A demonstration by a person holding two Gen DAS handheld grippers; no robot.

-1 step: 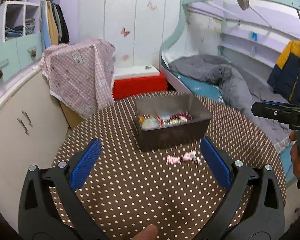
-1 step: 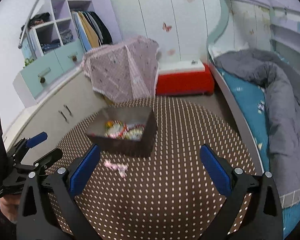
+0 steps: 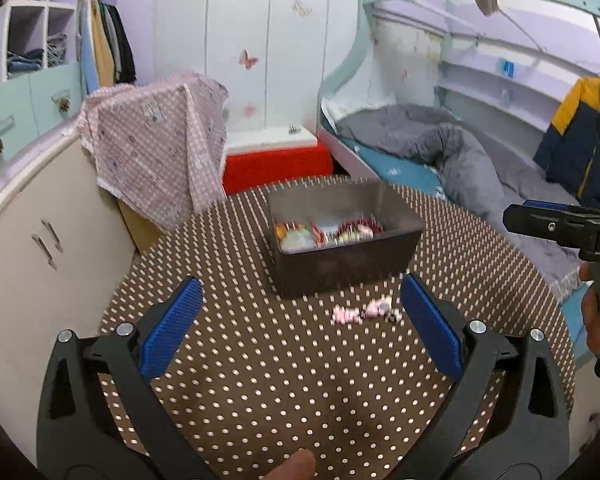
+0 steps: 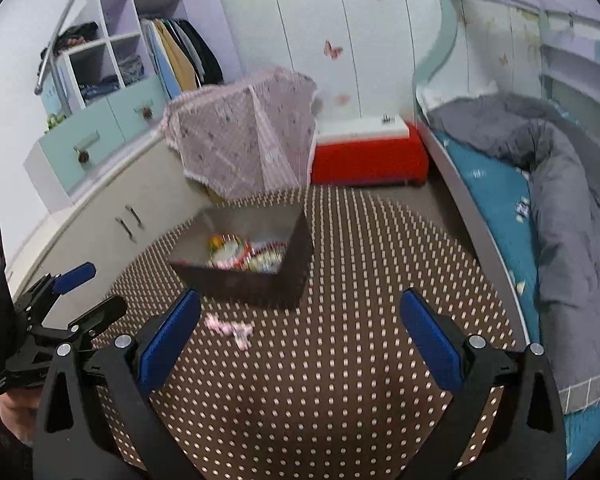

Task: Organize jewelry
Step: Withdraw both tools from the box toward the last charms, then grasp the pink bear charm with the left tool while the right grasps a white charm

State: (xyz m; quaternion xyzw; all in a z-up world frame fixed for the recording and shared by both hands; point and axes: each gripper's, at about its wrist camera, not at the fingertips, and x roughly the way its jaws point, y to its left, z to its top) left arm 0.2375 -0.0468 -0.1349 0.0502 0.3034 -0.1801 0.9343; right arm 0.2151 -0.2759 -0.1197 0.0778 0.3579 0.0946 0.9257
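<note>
Left wrist view: left claw (image 3: 300,312) spread wide, empty, pink jewelry piece (image 3: 364,313) just ahead beside dark box (image 3: 342,264), likely awaiting boxing; right claw (image 4: 300,320) likewise spread.

One dark box (image 3: 342,258), one pink jewelry piece (image 3: 364,312) on table, two grippers.

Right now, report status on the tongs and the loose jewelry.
Left tongs open, empty. Right tongs open, empty. Small pink jewelry piece loose on dotted brown tablecloth, beside dark rectangular box. Nothing blocking.
</note>
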